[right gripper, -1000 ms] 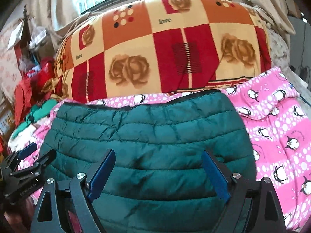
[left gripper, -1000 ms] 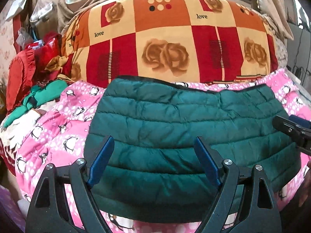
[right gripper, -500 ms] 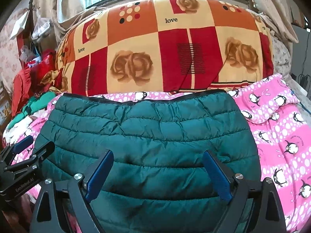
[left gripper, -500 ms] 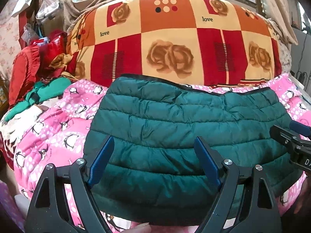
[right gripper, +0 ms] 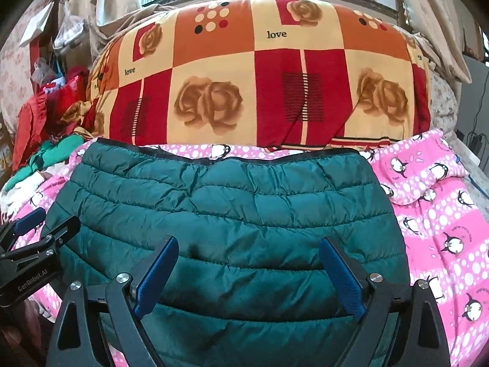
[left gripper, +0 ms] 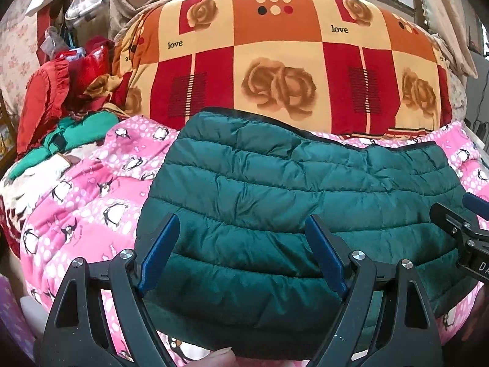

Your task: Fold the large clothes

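Two sets of black tongs with blue pads hover over a dark green quilted puffer jacket [left gripper: 293,214] lying folded and flat on a bed covered by a pink penguin-print blanket [left gripper: 91,202]. The left tongs [left gripper: 241,255] stand wide apart with nothing between the pads, and the right tongs [right gripper: 249,273] are spread wide as well, gripping nothing. From each pair the jacket lies dead ahead at twelve o'clock, its near hem passing under the fingers and its far, dark-trimmed edge reaching toward a large red, orange and cream rose-patterned quilt bundle [right gripper: 259,73]. The jacket's long axis runs from nine to three o'clock, across both pairs. In the left wrist view the right tongs [left gripper: 464,229] show at three o'clock over the jacket's right end; in the right wrist view the left tongs [right gripper: 33,238] show at nine o'clock by its left end. Each hand thus appears nearest its own end of the garment, so any further fold would likely start with a pinch at those two ends. A heap of red and green clothes [left gripper: 61,107] sits at ten o'clock, well apart.
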{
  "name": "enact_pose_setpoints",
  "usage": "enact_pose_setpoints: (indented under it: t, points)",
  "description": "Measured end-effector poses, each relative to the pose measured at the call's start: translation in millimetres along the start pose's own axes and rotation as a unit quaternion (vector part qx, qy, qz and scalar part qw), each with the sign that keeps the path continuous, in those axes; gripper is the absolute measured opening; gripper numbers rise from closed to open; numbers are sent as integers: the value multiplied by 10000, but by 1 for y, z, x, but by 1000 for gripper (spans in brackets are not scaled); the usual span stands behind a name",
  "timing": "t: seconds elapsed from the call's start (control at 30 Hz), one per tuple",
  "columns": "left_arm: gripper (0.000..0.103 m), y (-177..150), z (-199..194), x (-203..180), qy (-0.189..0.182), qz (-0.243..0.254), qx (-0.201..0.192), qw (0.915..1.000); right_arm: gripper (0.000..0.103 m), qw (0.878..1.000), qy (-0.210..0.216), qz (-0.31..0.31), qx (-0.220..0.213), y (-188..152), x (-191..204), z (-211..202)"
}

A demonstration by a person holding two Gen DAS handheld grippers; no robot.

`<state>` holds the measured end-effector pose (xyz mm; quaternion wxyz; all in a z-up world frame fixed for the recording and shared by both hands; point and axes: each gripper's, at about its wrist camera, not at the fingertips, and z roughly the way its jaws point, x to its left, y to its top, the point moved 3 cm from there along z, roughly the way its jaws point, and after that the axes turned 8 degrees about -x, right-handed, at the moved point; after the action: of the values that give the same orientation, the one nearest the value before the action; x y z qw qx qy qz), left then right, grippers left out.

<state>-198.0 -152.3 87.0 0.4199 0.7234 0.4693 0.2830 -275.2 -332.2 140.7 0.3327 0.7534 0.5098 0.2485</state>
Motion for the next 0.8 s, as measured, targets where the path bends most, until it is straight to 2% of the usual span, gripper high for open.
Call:
enact_pose_setpoints:
  t: [0.23, 0.8]
  points:
    - [84, -1, 3, 6, -12, -153, 43, 9999, 92, 10000, -2, 38, 49, -1, 1, 3]
    - [84, -2, 3, 8, 4, -145, 33, 9999, 92, 9999, 4, 102, 103, -4, 1, 5]
